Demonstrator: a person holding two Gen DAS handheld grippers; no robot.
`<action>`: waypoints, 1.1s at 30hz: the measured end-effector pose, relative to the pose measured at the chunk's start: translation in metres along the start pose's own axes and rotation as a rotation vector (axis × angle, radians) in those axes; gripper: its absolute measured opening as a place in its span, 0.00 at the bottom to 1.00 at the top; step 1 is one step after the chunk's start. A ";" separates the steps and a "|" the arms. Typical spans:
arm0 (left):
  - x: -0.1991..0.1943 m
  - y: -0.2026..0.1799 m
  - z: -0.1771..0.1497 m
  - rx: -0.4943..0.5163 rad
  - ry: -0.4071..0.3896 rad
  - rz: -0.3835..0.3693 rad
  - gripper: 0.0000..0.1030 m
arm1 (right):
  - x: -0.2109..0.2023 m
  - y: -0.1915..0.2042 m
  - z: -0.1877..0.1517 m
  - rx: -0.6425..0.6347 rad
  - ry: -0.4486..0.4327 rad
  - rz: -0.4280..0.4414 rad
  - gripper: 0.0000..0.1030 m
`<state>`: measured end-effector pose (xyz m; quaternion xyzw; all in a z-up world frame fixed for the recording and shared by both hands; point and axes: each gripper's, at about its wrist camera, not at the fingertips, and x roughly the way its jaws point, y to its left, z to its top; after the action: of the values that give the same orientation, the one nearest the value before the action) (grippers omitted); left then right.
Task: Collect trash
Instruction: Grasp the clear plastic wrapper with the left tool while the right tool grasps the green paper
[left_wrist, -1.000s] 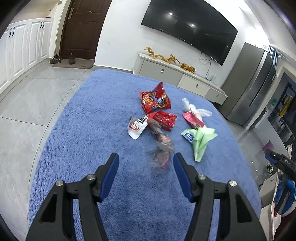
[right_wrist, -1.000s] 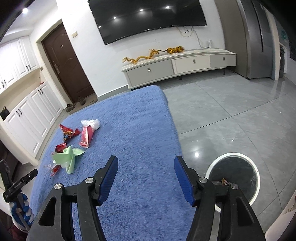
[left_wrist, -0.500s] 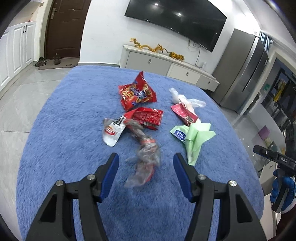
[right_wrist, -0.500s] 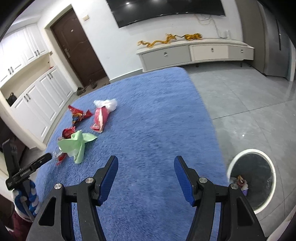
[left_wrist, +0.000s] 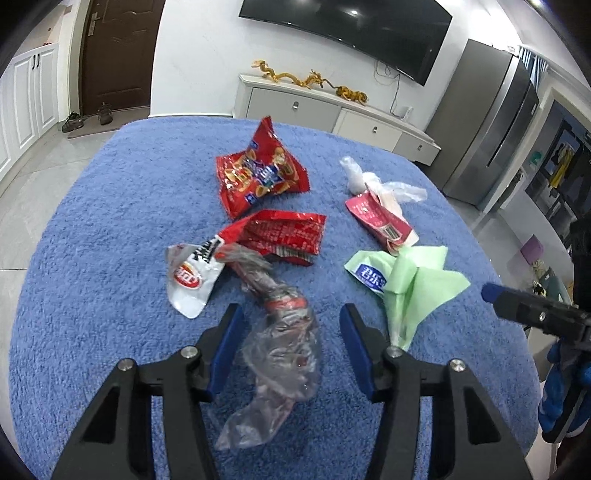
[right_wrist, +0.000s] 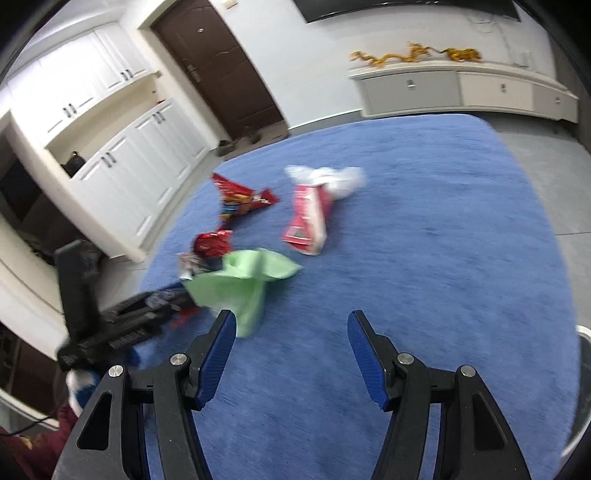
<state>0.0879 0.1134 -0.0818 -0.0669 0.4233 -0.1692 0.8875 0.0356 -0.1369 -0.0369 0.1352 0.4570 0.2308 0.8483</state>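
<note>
Clear crushed plastic, a flattened bottle (left_wrist: 280, 350) with a red label band, is lying on the blue rug (left_wrist: 110, 221) between the pads of my left gripper (left_wrist: 290, 345), and I am using it as my landmark. My left jaws have just been closing around it, but the blue pads are not pressing on it yet, so this grip is not made. I am pointing the tongs down at a slant because the bottle is lying flat and long.

Just beyond the bottle, a white wrapper (left_wrist: 190, 273) and a red wrapper (left_wrist: 280, 236) are touching its far end; further behind, a red snack bag (left_wrist: 258, 177) is standing crumpled. To the bottle's right, a green tissue pack (left_wrist: 402, 280) is waiting.

I am holding my right gripper (right_wrist: 290, 354) open and empty beside that green pack (right_wrist: 243, 280), ready for it, I judge.
</note>
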 end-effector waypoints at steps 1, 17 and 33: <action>0.002 0.000 0.000 0.005 0.002 0.000 0.49 | 0.004 0.005 0.004 0.001 0.000 0.018 0.59; 0.003 0.005 -0.006 -0.017 -0.009 -0.029 0.27 | 0.062 0.012 0.028 0.090 0.057 0.097 0.50; -0.026 -0.020 -0.020 -0.006 -0.014 -0.095 0.22 | -0.009 -0.012 -0.007 0.063 -0.031 0.096 0.31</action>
<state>0.0517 0.1043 -0.0701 -0.0908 0.4138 -0.2095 0.8813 0.0292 -0.1517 -0.0398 0.1875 0.4439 0.2547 0.8384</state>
